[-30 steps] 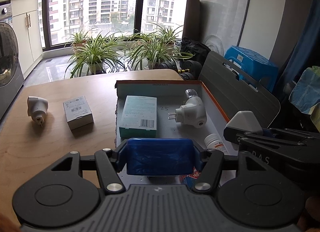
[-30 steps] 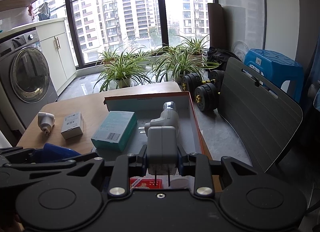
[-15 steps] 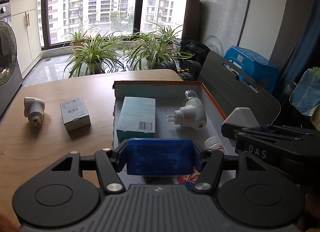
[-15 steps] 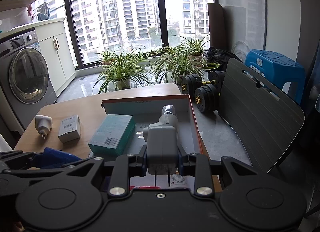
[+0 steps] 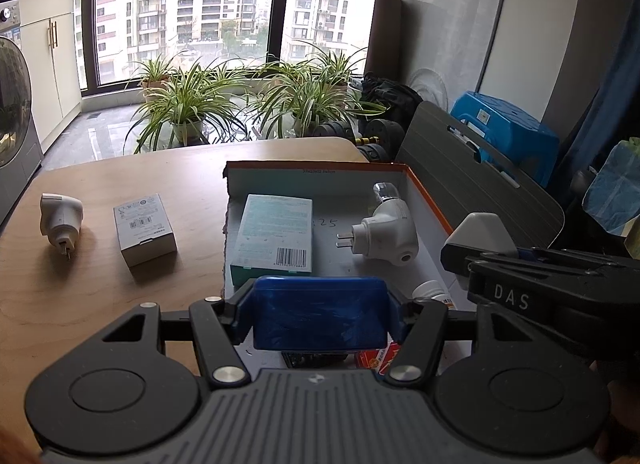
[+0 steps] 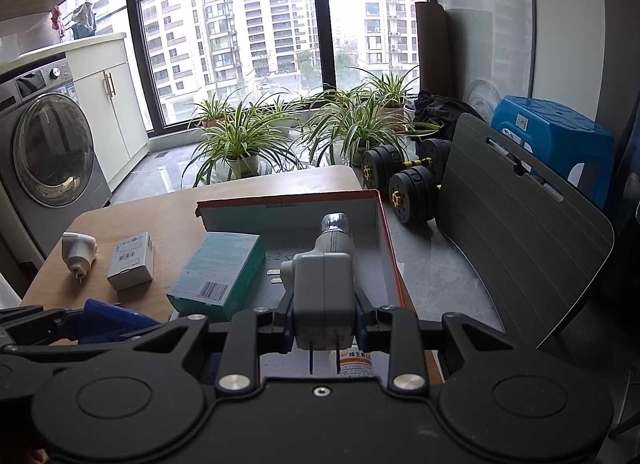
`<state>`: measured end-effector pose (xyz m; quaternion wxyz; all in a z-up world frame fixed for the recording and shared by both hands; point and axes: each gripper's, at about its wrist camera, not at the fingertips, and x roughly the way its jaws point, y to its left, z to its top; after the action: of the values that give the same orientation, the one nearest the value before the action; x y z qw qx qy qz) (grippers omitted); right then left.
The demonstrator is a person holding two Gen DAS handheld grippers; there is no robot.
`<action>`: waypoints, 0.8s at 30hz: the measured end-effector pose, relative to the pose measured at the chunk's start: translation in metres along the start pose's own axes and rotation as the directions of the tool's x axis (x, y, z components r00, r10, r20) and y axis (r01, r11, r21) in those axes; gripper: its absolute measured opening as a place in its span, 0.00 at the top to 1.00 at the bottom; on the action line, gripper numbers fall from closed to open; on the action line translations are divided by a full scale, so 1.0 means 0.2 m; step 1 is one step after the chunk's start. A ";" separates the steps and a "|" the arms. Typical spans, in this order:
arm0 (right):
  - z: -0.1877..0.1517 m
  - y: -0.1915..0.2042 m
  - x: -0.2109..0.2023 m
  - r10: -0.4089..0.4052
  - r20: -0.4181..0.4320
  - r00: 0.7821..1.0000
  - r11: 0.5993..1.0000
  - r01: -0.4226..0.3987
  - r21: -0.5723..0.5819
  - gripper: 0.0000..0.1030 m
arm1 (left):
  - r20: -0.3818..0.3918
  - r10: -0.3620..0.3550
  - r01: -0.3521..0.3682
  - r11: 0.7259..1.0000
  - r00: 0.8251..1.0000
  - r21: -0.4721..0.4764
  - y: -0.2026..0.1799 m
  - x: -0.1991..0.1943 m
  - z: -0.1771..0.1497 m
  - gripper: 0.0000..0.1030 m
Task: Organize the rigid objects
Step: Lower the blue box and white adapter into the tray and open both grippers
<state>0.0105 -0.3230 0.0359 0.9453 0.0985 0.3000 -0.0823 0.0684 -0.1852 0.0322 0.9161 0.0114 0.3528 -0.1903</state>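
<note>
Left gripper (image 5: 320,318) clamped blue case (image 5: 320,314); right gripper (image 6: 324,322) clamped grey plug adapter (image 6: 324,288). Orange-rimmed box (image 5: 432,204) held one teal carton (image 5: 276,234), one white adapter (image 5: 386,234); table (image 5: 120,168) held one white adapter (image 5: 60,220), one white carton (image 5: 144,228).

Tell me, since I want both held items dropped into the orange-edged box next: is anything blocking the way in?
Nothing visible blocks it. The box is open-topped, and both the blue case and the grey adapter hang over its near end. Bare floor shows between the teal carton and the white plug.

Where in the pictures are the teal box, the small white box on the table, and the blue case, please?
teal box (image 5: 276,232): left wrist view, on its top face.
small white box (image 6: 131,260): right wrist view, on its top face.
blue case (image 5: 320,312): left wrist view, on its facing side.
</note>
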 end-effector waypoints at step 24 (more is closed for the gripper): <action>0.09 -0.10 -0.04 -0.033 0.061 0.998 0.998 0.029 0.060 0.55 | -0.011 -0.050 0.050 0.999 0.999 -0.014 -0.03 0.10 0.03 0.39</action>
<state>0.0087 -0.3463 0.0527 0.9493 0.1194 0.2696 -0.1089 0.0826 -0.1983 0.0246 0.9090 -0.0026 0.3597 -0.2106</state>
